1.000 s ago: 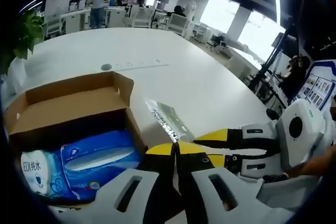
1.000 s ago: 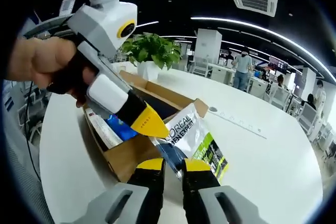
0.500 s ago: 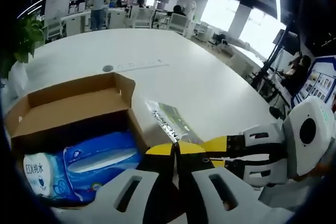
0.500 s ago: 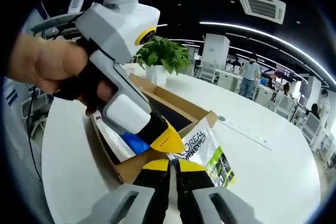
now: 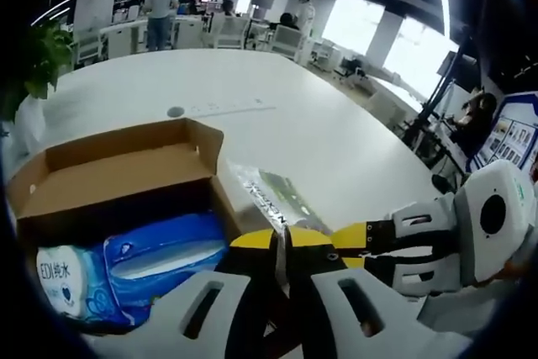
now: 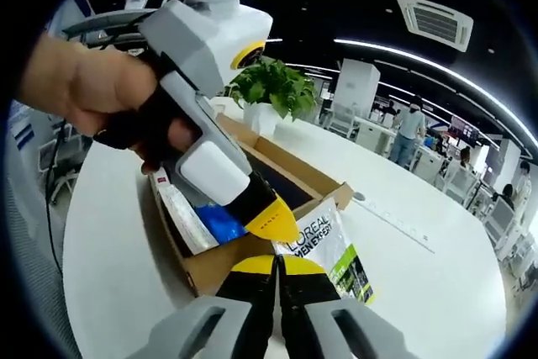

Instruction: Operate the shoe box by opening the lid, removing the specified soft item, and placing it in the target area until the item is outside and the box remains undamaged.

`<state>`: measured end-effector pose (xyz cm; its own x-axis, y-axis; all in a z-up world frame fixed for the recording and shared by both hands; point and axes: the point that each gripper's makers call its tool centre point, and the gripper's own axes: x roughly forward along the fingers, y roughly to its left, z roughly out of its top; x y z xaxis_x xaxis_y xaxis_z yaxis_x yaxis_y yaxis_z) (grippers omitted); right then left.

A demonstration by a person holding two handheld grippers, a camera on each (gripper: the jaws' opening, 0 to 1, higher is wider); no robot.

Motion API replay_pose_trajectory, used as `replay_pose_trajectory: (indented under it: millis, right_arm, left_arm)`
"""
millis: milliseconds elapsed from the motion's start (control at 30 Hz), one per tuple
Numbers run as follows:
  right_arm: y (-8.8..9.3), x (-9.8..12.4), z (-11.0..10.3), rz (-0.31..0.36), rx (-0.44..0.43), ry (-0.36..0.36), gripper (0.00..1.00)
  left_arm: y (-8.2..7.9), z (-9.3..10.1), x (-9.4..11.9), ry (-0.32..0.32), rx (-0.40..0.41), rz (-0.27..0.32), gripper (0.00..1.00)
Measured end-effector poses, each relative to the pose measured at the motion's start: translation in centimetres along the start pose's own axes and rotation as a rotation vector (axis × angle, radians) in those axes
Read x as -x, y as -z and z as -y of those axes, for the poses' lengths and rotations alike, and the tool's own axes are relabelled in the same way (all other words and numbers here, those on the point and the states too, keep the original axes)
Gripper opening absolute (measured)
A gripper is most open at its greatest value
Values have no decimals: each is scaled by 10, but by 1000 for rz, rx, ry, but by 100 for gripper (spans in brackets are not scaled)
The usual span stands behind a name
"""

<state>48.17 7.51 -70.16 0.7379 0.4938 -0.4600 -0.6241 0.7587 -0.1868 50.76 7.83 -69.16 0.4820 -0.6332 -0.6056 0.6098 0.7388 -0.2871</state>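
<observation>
The open cardboard shoe box (image 5: 126, 166) (image 6: 210, 262) rests on the white table, with a blue tissue pack (image 5: 151, 262) (image 6: 220, 223) inside. A silver-green L'Oreal pouch (image 5: 271, 195) (image 6: 324, 248) lies just outside the box's near corner. My left gripper (image 5: 282, 239) (image 6: 271, 218), held by a hand (image 6: 92, 90), is shut at the pouch's near corner and seems to pinch it. My right gripper (image 6: 278, 265) (image 5: 349, 237) is shut on the same near edge of the pouch, its tips almost touching the left one's.
A potted plant (image 6: 273, 90) (image 5: 38, 52) stands on the table behind the box. The round white table (image 5: 294, 115) stretches wide beyond the pouch. Desks, chairs and people stand in the office far behind.
My right gripper's jaws, slightly apart around the pouch's edge a second ago, have shut on it. The left gripper has drawn closer in the right gripper view. Box and pouch have barely shifted.
</observation>
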Motion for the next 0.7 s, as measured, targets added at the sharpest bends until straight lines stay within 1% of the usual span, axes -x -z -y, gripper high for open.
replay_pose_trajectory:
  millis: [133, 167, 367, 500, 567, 700]
  right_arm:
    - [-4, 0, 4, 17, -18, 6, 0]
    - [-3, 0, 4, 17, -21, 5, 0]
    - [4, -2, 1, -4, -2, -11, 0]
    - [7, -4, 0, -11, 6, -17, 0]
    - [9, -5, 0, -18, 9, -20, 0]
    - [14, -7, 0, -33, 10, -23, 0]
  left_arm:
    - [-4, -4, 4, 1, -4, 17, 12]
    - [-6, -4, 7, 2, -9, 29, 13]
    - [-13, -14, 27, 0, -31, 82, 18]
    - [-14, -26, 40, -9, -34, 100, 22]
    - [-15, -29, 46, 1, -40, 120, 25]
    - [-9, -41, 58, -18, -55, 120, 27]
